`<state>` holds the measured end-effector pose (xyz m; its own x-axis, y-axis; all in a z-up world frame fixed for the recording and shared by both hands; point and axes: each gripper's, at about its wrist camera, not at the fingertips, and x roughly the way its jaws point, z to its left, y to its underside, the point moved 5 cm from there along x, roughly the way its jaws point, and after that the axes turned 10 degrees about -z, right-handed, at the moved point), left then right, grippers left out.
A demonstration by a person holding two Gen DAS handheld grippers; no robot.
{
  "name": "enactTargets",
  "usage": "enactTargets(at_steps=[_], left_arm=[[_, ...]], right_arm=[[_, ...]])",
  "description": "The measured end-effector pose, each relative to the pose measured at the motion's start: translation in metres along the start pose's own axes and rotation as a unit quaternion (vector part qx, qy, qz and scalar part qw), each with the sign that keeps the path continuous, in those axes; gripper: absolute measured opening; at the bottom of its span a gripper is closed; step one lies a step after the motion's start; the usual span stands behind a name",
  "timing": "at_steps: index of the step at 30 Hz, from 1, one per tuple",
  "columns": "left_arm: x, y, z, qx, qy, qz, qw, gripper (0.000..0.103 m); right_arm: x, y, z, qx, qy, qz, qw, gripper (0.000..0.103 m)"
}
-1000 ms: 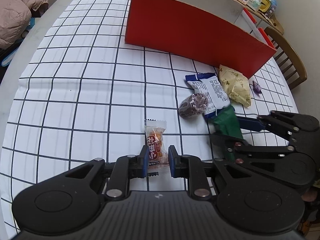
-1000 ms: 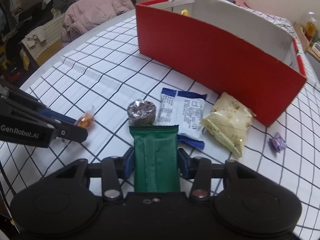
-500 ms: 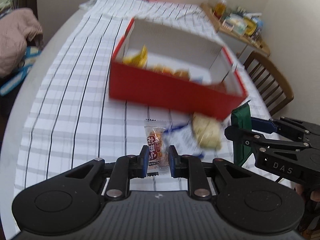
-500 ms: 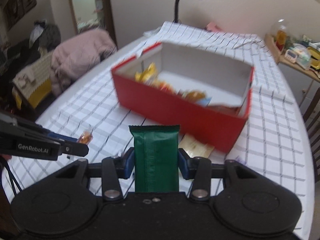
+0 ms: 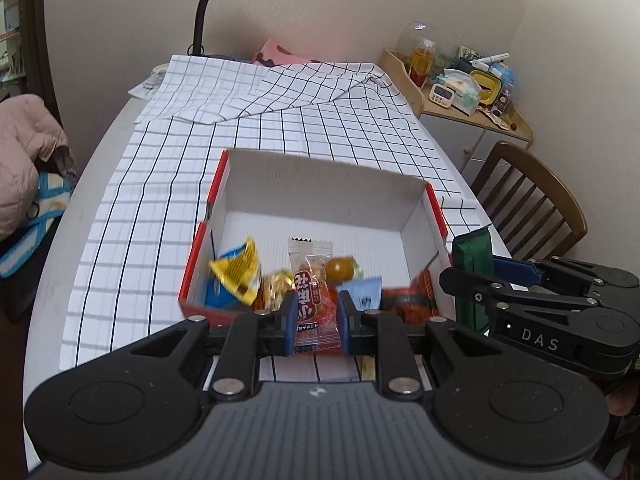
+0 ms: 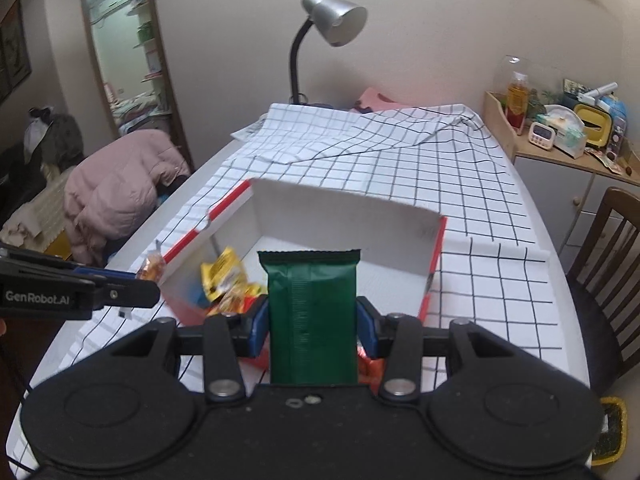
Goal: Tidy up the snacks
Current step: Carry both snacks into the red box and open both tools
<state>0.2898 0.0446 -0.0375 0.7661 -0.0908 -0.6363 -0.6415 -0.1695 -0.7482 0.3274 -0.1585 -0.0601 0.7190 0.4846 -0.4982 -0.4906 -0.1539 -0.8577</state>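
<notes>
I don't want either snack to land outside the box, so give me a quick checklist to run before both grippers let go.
1. Left gripper shut on the orange candy packet: ok.
2. Right gripper shut on the green bar: ok.
3. Red box open, with bare white floor at the far end: ok.
4. Orange candy packet past the box's near wall: cannot tell; it overlaps the snacks inside in the left view, but the right view shows it beside the left wall.
5. Green bar above the opening: cannot tell; the left view shows it by the right wall.
6. Grippers apart from each other: ok.
</notes>
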Motion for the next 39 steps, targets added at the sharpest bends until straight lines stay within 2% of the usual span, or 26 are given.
enactTargets(at_steps=[8, 20, 32, 39], left_arm=[[0.050, -0.022, -0.004, 0.009, -0.017, 0.019, 0.9996, 0.020], [0.120, -0.013, 0.001, 0.011, -0.045, 0.078, 0.9959, 0.020], [0.147, 0.002, 0.004, 0.010, -0.063, 0.107, 0.9922, 0.020], [0.141, -0.002, 0.006, 0.002, -0.060, 0.096, 0.9936, 0.030]], right_arm=[[0.041, -0.009, -0.024, 0.017, 0.006, 0.026, 1.000, 0.044], [0.096, 0.006, -0.036, -0.012, 0.013, 0.081, 0.997, 0.044], [0.114, 0.015, -0.040, -0.024, 0.007, 0.100, 0.995, 0.044], [0.113, 0.016, -0.044, -0.009, 0.007, 0.103, 0.995, 0.046]])
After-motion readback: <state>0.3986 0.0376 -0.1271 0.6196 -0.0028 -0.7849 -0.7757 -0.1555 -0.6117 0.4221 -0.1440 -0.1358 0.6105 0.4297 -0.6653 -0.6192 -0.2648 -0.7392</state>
